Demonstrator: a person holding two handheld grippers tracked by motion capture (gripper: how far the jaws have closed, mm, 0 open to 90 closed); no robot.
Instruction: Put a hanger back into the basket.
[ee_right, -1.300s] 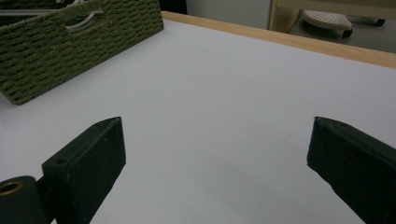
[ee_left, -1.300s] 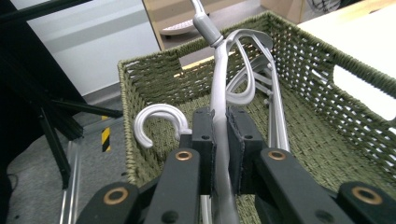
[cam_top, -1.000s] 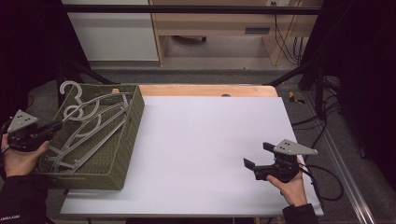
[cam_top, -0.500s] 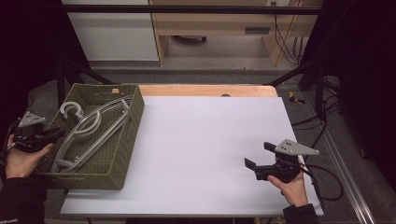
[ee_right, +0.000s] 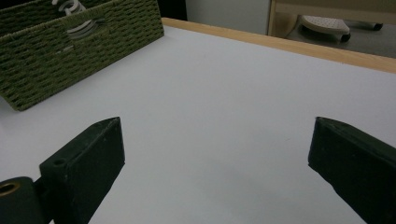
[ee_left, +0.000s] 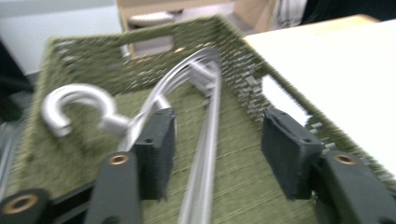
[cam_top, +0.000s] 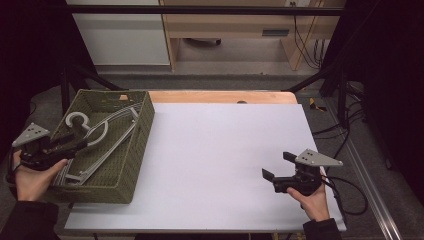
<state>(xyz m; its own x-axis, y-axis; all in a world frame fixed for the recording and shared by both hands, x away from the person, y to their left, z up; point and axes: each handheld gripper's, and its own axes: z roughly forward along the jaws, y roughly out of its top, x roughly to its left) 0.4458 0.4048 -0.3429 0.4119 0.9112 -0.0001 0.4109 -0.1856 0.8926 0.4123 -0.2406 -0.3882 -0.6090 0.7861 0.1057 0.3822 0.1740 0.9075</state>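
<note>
Jaws just opening around hangers (ee_left: 205,140)

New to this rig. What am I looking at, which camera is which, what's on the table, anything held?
No robot arm here: a person holds a two-jaw hand tool in each hand. The high view looks down on the white table. The other two pictures come from cameras riding on each tool, looking along its black jaws.

At the table's left stands a green woven basket with grey clothes hangers lying in it. The left gripper is over the basket; its jaws have just been opening and stand apart with a hanger bar between them, pads not pressing. The right gripper rests open over bare table. Nothing is held.
</note>
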